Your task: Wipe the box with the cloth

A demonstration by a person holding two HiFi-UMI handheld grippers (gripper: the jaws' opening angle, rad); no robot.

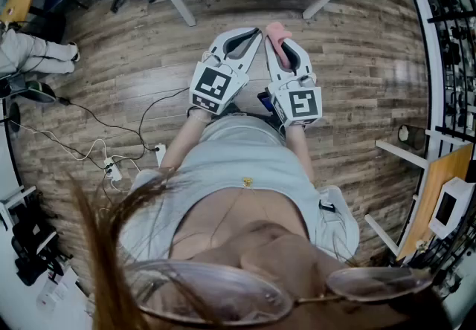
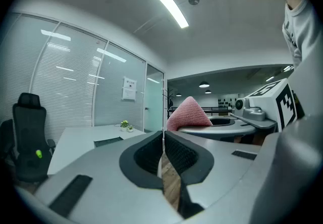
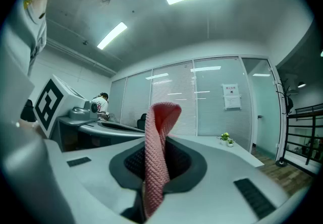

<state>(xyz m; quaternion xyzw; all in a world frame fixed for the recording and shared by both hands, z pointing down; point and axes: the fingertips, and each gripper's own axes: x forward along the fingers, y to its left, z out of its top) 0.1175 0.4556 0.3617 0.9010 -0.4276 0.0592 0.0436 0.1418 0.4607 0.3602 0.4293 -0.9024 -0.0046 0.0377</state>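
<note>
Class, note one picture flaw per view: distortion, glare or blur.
Head view: the brown wooden floor bows into curves; the thin-rimmed glasses below blur. Left gripper view: the long ceiling strip light glares white. Right gripper view: dark corners ring the sharp pink knitted cloth.

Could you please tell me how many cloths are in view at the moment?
1. The pink cloth is pinched in the right tongs, standing up beyond their tips. The left tongs are shut on nothing. Another could lie out of view.

Right gripper (image 3: 160,163) fingers (image 3: 192,167) clamped on cloth (image 3: 157,132); cloth stands upright, top folded over. Plant (image 3: 225,138) on counter (image 3: 237,153) beyond.
</note>
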